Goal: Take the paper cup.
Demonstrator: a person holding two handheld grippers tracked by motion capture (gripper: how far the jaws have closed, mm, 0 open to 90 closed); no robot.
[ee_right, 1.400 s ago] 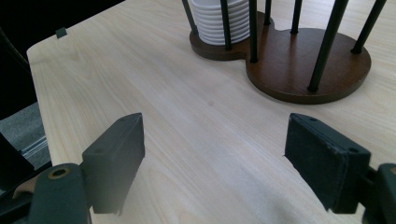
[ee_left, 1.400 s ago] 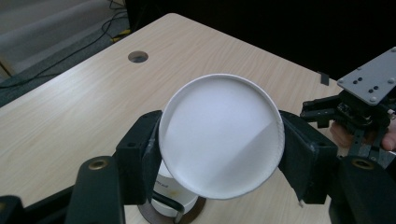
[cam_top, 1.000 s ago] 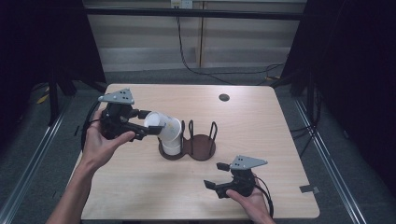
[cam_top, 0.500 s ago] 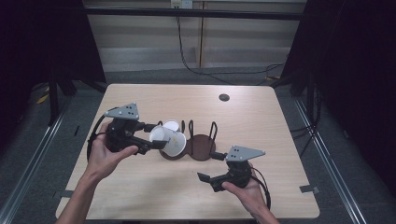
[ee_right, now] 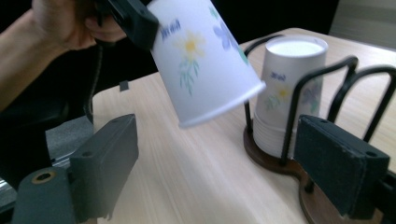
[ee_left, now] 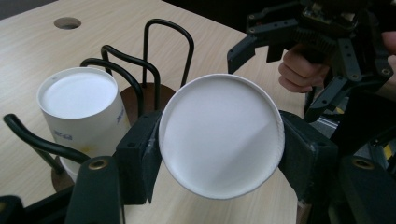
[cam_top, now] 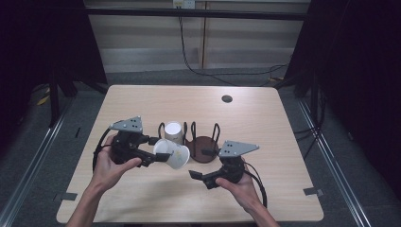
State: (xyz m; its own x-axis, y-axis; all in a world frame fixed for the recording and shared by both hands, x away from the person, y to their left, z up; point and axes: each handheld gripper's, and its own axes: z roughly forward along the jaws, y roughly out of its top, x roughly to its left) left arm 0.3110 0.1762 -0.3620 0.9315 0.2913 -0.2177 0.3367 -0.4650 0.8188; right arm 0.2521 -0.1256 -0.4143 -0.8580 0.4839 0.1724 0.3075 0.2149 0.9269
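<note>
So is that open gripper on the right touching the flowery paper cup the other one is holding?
Apart. In the right gripper view the right gripper has its jaws spread wide and the paper cup, held by the left gripper, hangs beyond them with bare table between.

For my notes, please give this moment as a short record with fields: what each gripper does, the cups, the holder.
left gripper: shut on paper cup, cup tilted, held above table
right gripper: open, nothing between its jaws, jaws just opened
cup stack: upside down in left bay of wire holder
right bay: no cup
cup print: flowers
</note>
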